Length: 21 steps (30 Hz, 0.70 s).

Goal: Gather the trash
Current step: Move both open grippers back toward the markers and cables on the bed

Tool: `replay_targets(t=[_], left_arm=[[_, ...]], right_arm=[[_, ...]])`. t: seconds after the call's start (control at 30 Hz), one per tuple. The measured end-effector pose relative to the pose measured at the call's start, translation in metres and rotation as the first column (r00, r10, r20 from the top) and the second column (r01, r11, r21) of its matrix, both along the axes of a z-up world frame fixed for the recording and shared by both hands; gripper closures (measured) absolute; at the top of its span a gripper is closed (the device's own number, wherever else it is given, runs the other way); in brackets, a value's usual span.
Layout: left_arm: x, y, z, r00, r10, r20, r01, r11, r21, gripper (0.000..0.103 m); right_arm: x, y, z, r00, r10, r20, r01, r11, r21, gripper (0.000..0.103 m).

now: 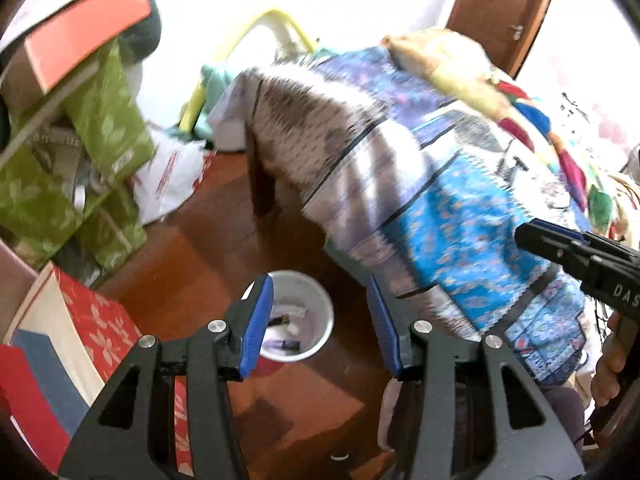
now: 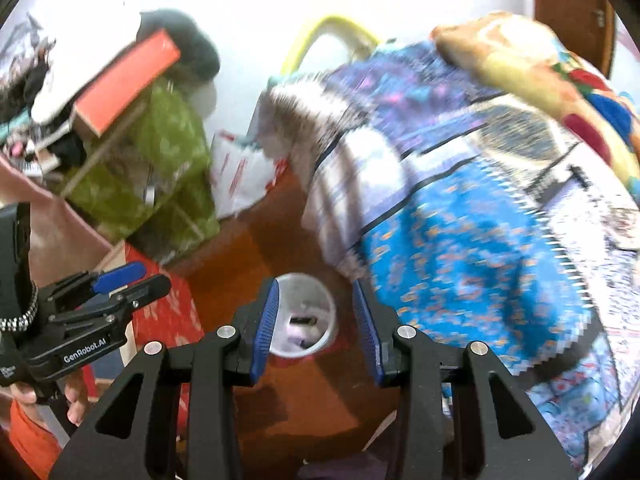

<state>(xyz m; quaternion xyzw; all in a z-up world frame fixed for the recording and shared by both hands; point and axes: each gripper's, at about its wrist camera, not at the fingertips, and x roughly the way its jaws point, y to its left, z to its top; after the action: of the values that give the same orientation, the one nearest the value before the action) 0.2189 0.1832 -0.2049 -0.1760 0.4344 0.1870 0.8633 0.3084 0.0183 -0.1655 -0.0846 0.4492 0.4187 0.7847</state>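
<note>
Both grippers are hovering over the floor (image 1: 208,256), each with jaws spread wide and nothing between them. A white bin (image 1: 296,316) is standing on the floor beside the bed (image 1: 448,200), already holding a few scraps; blurred, but some look dark and some white.

In the left wrist view the left gripper (image 1: 322,320) is framing the bin, which is lying ahead and slightly left of centre. The right gripper (image 2: 316,328) is framing the bin (image 2: 308,316) likewise, nearly centred. The left gripper (image 2: 120,280) is showing at the left of the right wrist view.

No loose trash is readable on the floor or bed in this blur, so the next target cannot be told. Round bin, no long axis. Both grippers look about equally near.
</note>
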Motion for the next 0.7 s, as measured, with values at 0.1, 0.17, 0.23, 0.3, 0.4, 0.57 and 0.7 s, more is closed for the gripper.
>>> replay_targets(t=[0.1, 0.17, 0.23, 0.3, 0.4, 0.57, 0.7], left_arm=[[0.010, -0.021, 0.020, 0.999, -0.041, 0.035, 0.040, 0.999, 0.017, 0.055], [0.019, -0.037, 0.031, 0.996, -0.078, 0.049, 0.076, 0.997, 0.029, 0.055], [0.029, -0.055, 0.041, 0.992, -0.112, 0.060, 0.110, 0.993, 0.046, 0.055], [0.039, -0.071, 0.048, 0.987, -0.146, 0.070, 0.142, 0.988, 0.058, 0.055], [0.058, -0.098, 0.057, 0.976, -0.199, 0.086, 0.193, 0.979, 0.072, 0.055], [0.091, -0.136, 0.065, 0.957, -0.270, 0.106, 0.262, 0.962, 0.081, 0.055], [0.120, -0.165, 0.064, 0.939, -0.324, 0.115, 0.317, 0.945, 0.077, 0.055]], right_arm=[[0.006, -0.028, 0.019, 0.997, -0.063, 0.049, 0.062, 0.998, 0.025, 0.068], [0.011, -0.046, 0.028, 0.993, -0.096, 0.073, 0.093, 0.995, 0.040, 0.068], [0.015, -0.065, 0.038, 0.986, -0.133, 0.105, 0.128, 0.990, 0.054, 0.068], [0.019, -0.085, 0.045, 0.977, -0.167, 0.132, 0.159, 0.985, 0.067, 0.068], [0.028, -0.117, 0.054, 0.964, -0.215, 0.153, 0.204, 0.975, 0.085, 0.068], [0.042, -0.161, 0.059, 0.940, -0.278, 0.197, 0.266, 0.960, 0.084, 0.068], [0.054, -0.195, 0.059, 0.917, -0.321, 0.238, 0.314, 0.947, 0.068, 0.068]])
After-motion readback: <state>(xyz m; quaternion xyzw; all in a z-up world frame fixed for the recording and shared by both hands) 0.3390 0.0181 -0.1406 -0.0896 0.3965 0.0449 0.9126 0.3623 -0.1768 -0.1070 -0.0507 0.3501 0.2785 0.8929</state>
